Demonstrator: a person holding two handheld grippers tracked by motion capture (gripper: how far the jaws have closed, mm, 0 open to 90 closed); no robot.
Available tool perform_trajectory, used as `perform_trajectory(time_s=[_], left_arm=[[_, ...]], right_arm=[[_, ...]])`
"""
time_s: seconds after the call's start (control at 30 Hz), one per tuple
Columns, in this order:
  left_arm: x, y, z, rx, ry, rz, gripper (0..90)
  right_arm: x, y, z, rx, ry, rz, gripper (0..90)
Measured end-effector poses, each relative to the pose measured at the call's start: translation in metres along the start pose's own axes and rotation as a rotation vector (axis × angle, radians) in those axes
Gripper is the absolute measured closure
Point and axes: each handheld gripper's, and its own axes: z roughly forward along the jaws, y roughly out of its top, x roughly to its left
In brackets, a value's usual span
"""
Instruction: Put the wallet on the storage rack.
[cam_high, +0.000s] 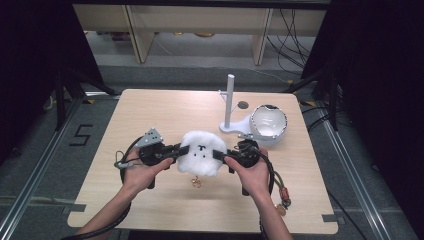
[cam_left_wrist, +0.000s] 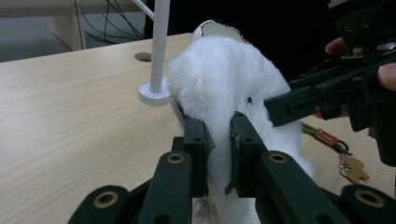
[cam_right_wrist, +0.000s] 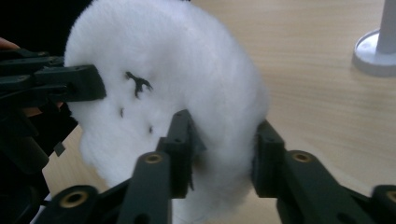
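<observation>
A round white fluffy plush (cam_high: 201, 152) with small black face marks hangs just above the table between both grippers. My left gripper (cam_high: 179, 149) pinches its left edge, and in the left gripper view (cam_left_wrist: 218, 135) the jaws stand close together with a fold of plush (cam_left_wrist: 224, 79) squeezed between them. From the other side my right gripper (cam_high: 220, 156) holds the right edge. In the right gripper view (cam_right_wrist: 222, 140) its jaws straddle a thick part of the plush (cam_right_wrist: 177, 70) and press into the fur. A small brown charm (cam_high: 196, 182) dangles under the plush.
A white stand with an upright pole (cam_high: 230, 102) rises behind the plush at the back right. Beside it lies a white bowl-shaped shell (cam_high: 269, 122). A grey disc (cam_high: 243, 105) sits in the tabletop behind them. A red tag and brown charm (cam_left_wrist: 348, 163) hang by the right hand.
</observation>
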Motion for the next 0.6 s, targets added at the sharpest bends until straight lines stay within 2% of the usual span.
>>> perform_trajectory(time_s=[0.03, 0.07, 0.1, 0.2, 0.3, 0.37, 0.47, 0.6], left_arm=[[0.000, 0.000, 0.000, 0.000, 0.000, 0.000, 78.8], [-0.001, 0.000, 0.002, -0.012, 0.001, -0.004, 78.5], [-0.002, -0.001, 0.004, -0.016, 0.002, 0.000, 78.0], [-0.002, -0.002, 0.008, -0.022, 0.009, 0.011, 74.8], [-0.002, -0.002, 0.010, -0.031, 0.014, 0.030, 69.9], [-0.001, -0.002, 0.012, -0.052, 0.002, 0.043, 63.3], [0.001, -0.001, 0.010, -0.074, 0.011, 0.050, 54.4], [0.005, -0.004, 0.002, -0.082, 0.025, 0.045, 51.6]], right_arm=[[0.000, 0.000, 0.000, 0.000, 0.000, 0.000, 69.0], [0.001, 0.001, -0.004, -0.020, 0.004, -0.021, 74.3], [0.003, 0.001, -0.005, -0.023, -0.011, -0.013, 75.4], [0.005, 0.002, -0.010, -0.058, -0.042, -0.083, 77.4], [0.007, 0.003, -0.017, -0.089, -0.066, -0.120, 78.5], [0.008, 0.004, -0.022, -0.104, -0.075, -0.157, 78.7], [0.009, 0.006, -0.027, -0.114, -0.067, -0.161, 79.0], [0.006, 0.010, -0.032, -0.121, -0.090, -0.194, 79.3]])
